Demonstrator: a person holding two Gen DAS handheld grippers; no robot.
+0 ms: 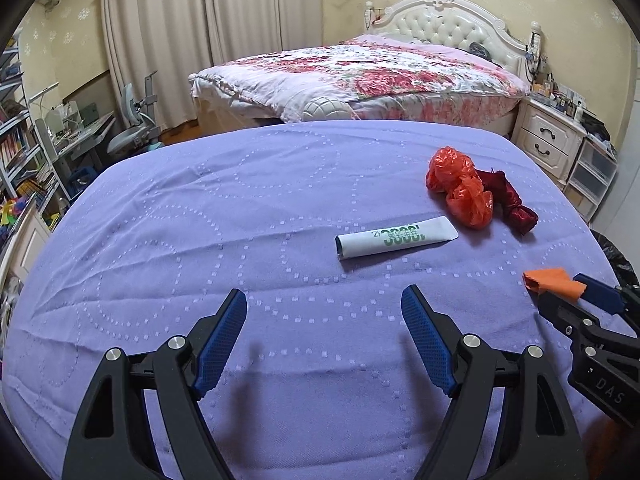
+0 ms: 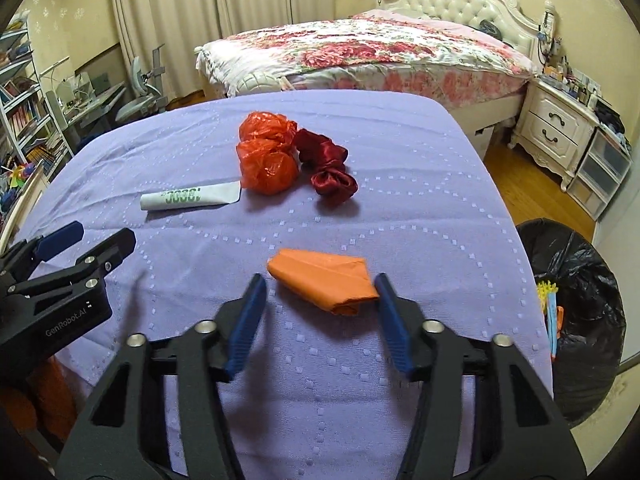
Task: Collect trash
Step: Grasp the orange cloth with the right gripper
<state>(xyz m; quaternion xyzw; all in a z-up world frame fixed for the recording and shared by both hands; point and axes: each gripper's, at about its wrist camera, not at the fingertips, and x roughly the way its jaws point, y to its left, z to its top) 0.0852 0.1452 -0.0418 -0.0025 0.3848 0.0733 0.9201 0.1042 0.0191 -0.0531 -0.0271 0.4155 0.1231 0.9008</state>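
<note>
On the purple-covered table (image 2: pixel 400 220) lie an orange folded paper (image 2: pixel 324 280), a white flattened tube with green print (image 2: pixel 190 198), a crumpled red-orange plastic bag (image 2: pixel 266 156) and a dark red satin cloth (image 2: pixel 330 168). My right gripper (image 2: pixel 322 292) is open, its fingers on either side of the orange paper's near end. My left gripper (image 1: pixel 324 304) is open and empty over the cloth, short of the white tube (image 1: pixel 396 242). The left wrist view also shows the plastic bag (image 1: pixel 460 186), the satin cloth (image 1: pixel 510 198) and the orange paper (image 1: pixel 552 280) between the right gripper's fingers.
A bin lined with a black bag (image 2: pixel 576 312), holding some colourful trash, stands right of the table. A bed with a floral quilt (image 2: pixel 360 52) is behind, a white nightstand (image 2: pixel 560 128) at the right, and shelves and a desk (image 2: pixel 40 120) at the left.
</note>
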